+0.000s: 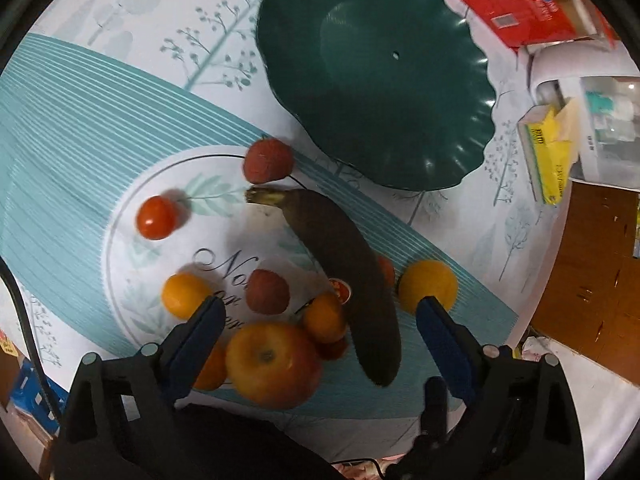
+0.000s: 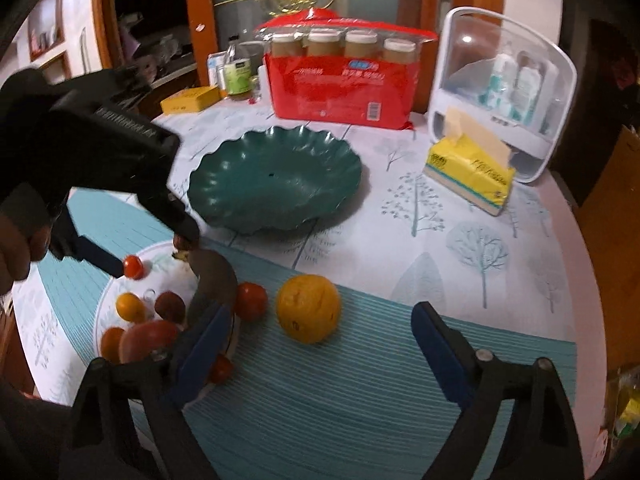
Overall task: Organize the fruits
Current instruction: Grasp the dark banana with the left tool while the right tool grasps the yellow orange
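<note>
An empty dark green scalloped bowl (image 1: 380, 80) (image 2: 276, 184) sits at the back of the table. In front of it lie loose fruits: a blackened banana (image 1: 344, 272) (image 2: 212, 280), an apple (image 1: 272, 364), an orange (image 1: 428, 286) (image 2: 308, 308), tangerines (image 1: 184, 294), tomatoes (image 1: 156, 218) (image 2: 251, 301) and reddish round fruits (image 1: 268, 160). My left gripper (image 1: 320, 312) is open above the apple and the banana's end. It also shows in the right wrist view (image 2: 148, 240). My right gripper (image 2: 320, 320) is open, with the orange just ahead between its fingers.
A red multipack of jars (image 2: 344, 80), a yellow tissue pack (image 2: 472, 168) (image 1: 548, 152) and a white storage case (image 2: 504, 88) stand behind and right of the bowl. A yellow box (image 2: 192, 100) lies at the back left. The table's edge curves down on the right.
</note>
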### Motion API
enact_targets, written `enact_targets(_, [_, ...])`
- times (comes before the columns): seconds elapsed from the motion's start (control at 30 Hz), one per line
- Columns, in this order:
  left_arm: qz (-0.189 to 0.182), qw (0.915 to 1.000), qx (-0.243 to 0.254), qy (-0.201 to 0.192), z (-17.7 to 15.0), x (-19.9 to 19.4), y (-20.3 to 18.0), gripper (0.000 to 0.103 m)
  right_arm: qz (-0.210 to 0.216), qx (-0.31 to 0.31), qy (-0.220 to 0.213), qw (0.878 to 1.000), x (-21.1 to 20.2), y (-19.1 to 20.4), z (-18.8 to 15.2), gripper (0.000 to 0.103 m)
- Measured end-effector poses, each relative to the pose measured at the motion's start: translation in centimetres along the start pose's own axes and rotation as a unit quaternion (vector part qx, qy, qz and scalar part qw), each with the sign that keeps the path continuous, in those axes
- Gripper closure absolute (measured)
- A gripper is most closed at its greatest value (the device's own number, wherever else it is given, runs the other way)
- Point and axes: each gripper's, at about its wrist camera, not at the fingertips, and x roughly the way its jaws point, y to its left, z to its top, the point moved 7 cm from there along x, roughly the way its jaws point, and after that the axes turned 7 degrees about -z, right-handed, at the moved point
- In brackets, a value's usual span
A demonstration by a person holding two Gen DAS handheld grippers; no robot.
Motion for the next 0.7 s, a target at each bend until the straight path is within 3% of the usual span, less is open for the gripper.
enact_targets(0.2, [0.006,0.9995,-0.015,0.029,0.8,2.8,-0.6,0.022,0.017,-0.019,0.018,1.0,2.8,0.3,-1.3,0.025])
enact_targets(0.27, [0.006,0.999,-0.019,0.039,0.9,3.6,-0.8,0.028,0.025,-0.022,0.024,0.999,3.8,0.4,-1.7,0.027])
enact_targets(0.47, [0.009,0.9989,-0.019,0.041,2.0,4.5,-1.9,0.031,0.047,-0.026,0.036,0.998,5.6,0.9,-2.5,0.03])
enact_targets(0.63, [0.01,0.9983,-0.019,0.054,2.2,5.9,-3.3,0.044,0.053,-0.026,0.038,0.998,6.7,1.1,-2.5,0.034])
enact_targets(0.7, [0.012,0.9981,-0.02,0.058,2.2,6.5,-3.7,0.048,0.055,-0.026,0.039,0.997,7.0,1.1,-2.6,0.04])
